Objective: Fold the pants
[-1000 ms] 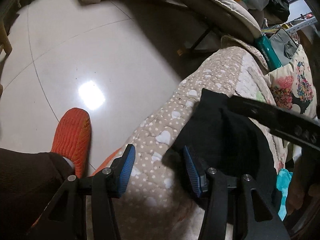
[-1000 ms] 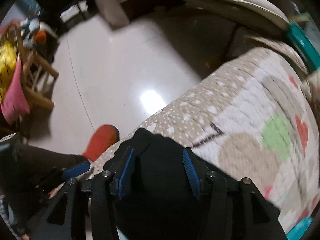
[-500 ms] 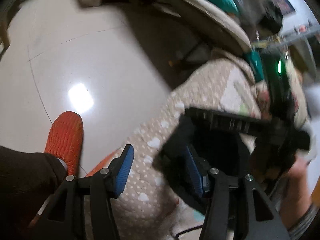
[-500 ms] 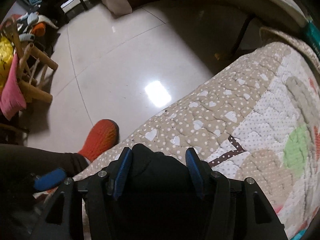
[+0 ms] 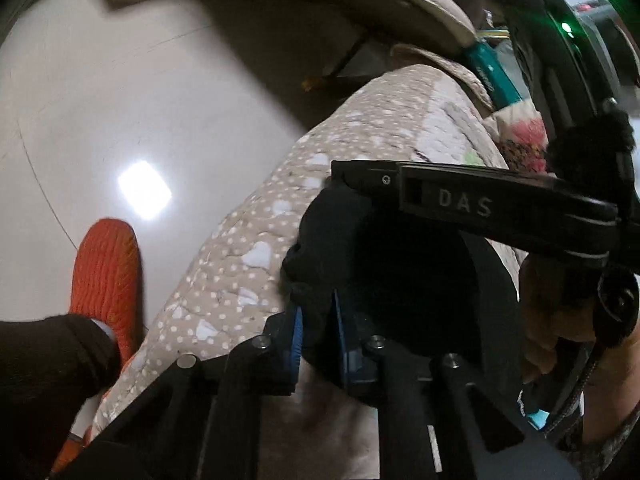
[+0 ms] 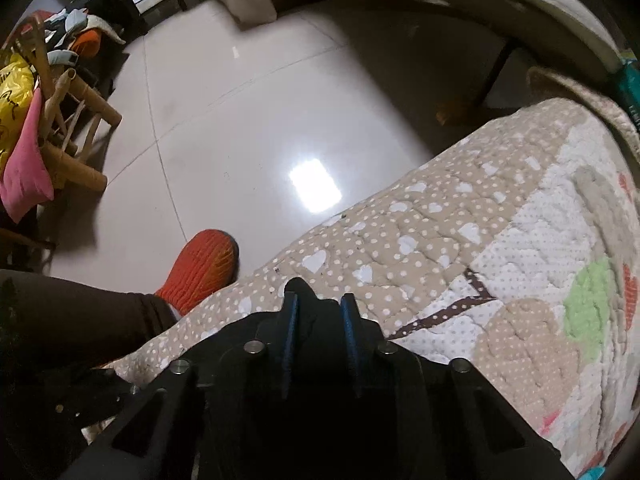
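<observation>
Closing both pairs of jaws on black pants (image 5: 400, 264): left gripper (image 5: 316, 328) and right gripper (image 6: 320, 332) pinch near-edge cloth on quilt (image 6: 440, 248); lift evenly, keep fabric taut.

Floor (image 6: 248, 128): your glossy pale tiles, 1 bright glare patch.
Chair (image 6: 72, 120): wooden, far left.
Quilt (image 6: 460, 248): beige, dotted, hearts.

the pants (image 5: 400, 264) are plain black. the quilt (image 6: 440, 240) under them is beige with small white dots and white hearts, turning to a white panel with green, tan and red patches. the fingers (image 5: 296, 334) have blue ribbed pads on black frames. the slipper (image 6: 204, 266) is orange-red knit, the floor (image 6: 248, 120) glossy white tile.
</observation>
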Motion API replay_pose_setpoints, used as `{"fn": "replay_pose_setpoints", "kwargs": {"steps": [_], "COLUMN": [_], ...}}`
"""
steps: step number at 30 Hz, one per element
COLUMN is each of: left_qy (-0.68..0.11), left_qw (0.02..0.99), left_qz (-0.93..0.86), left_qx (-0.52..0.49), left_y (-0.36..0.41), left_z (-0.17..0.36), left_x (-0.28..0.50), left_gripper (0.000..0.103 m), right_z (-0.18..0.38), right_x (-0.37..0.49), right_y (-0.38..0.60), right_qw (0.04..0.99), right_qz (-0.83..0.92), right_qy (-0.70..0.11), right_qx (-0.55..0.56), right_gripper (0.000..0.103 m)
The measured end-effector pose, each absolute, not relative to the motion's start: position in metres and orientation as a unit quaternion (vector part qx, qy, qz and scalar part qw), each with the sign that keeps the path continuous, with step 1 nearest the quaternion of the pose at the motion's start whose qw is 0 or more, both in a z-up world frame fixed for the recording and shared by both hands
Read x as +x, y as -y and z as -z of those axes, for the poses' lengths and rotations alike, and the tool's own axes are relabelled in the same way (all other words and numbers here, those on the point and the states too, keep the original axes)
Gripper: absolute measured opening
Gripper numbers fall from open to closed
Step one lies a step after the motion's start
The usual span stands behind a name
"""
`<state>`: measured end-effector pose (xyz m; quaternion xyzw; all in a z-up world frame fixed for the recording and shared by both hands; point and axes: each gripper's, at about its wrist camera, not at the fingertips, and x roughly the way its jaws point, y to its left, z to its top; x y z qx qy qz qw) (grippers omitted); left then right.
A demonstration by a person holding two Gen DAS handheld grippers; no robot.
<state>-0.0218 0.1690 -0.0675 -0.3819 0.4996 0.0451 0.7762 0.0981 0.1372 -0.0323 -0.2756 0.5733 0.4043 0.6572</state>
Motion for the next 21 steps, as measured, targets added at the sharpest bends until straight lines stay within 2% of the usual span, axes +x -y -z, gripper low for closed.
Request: {"fn": "replay_pose_setpoints", "kwargs": {"steps": [7,16,21], "left_qy": [-0.487,-0.47,-0.486], "left_qw": [0.764,0.802,0.813], "left_qz": [0.023,0.078,0.114], "left_qx": [-0.423,-0.361,-0.298], "left_y": [-0.157,-0.092,-0.031], "left_z": [0.051,0.001,-0.01], "left_x": [-0.023,-0.008,0.001], "left_gripper": [0.013,0.013,0.013], "right_z": [-0.002,-0.05,-0.054], "right_x": [0.096,0.101,0.106], "right_y": [-0.108,-0.011,0.079], "right_qw": [0.698,0.761,0.786], "right_qz": [-0.4,-0.364,-0.327], "right_qy": [-0.551,-0.524,-0.523], "right_qx": [-0.221,-0.118,-0.032], "right_gripper": [0.014,0.014,0.014]}}
